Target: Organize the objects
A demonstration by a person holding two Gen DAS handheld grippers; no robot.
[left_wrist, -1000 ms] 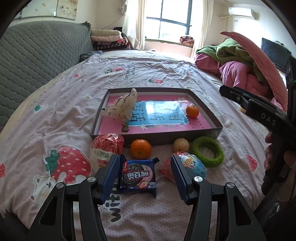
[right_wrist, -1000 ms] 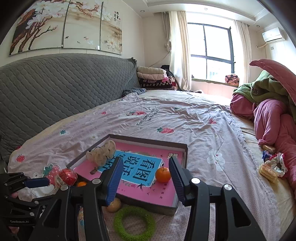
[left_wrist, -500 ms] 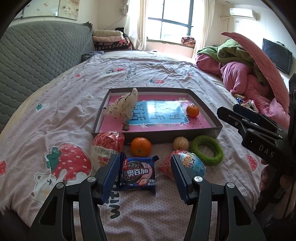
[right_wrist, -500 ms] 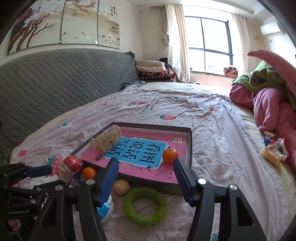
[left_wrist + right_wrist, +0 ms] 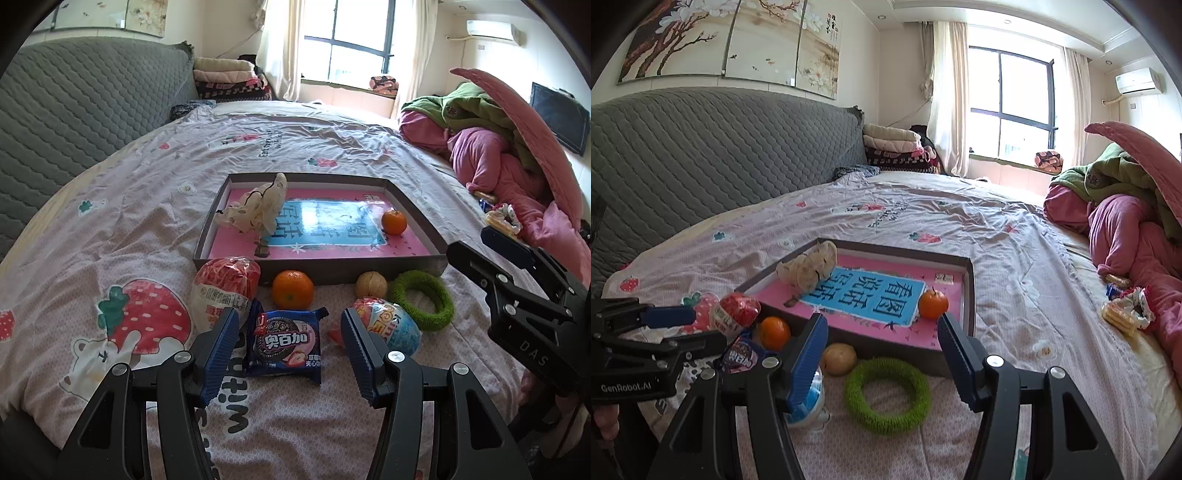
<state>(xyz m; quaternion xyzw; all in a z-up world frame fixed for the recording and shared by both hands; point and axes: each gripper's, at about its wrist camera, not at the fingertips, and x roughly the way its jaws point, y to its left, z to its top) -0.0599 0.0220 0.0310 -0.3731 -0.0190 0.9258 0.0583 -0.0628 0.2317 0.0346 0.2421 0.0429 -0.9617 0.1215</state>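
Note:
A shallow box with a pink and blue bottom (image 5: pixel 321 264) (image 5: pixel 969 291) lies on the bed. In it are a cream cloth pouch (image 5: pixel 258 210) (image 5: pixel 809 267) and a small orange (image 5: pixel 393 221) (image 5: pixel 933 303). In front of it lie a red and white packet (image 5: pixel 225 286), an orange (image 5: pixel 293 289) (image 5: pixel 774 332), a blue cookie packet (image 5: pixel 284 341), a tan round fruit (image 5: pixel 371 284) (image 5: pixel 839 358), a colourful egg toy (image 5: pixel 388 326) and a green ring (image 5: pixel 423 299) (image 5: pixel 887 395). My left gripper (image 5: pixel 288 350) is open around the cookie packet. My right gripper (image 5: pixel 882 354) is open above the green ring.
The bed has a pink strawberry-print cover (image 5: pixel 122 236). A grey quilted headboard (image 5: pixel 713 155) runs along the left. Pink and green bedding (image 5: pixel 498 147) is piled at the right, with snack packets (image 5: pixel 1123 314) beside it. Folded blankets (image 5: pixel 894 147) sit near the window.
My right gripper has come down and forward toward the green ring. My left gripper has eased slightly nearer the cookie packet. Both stay open.

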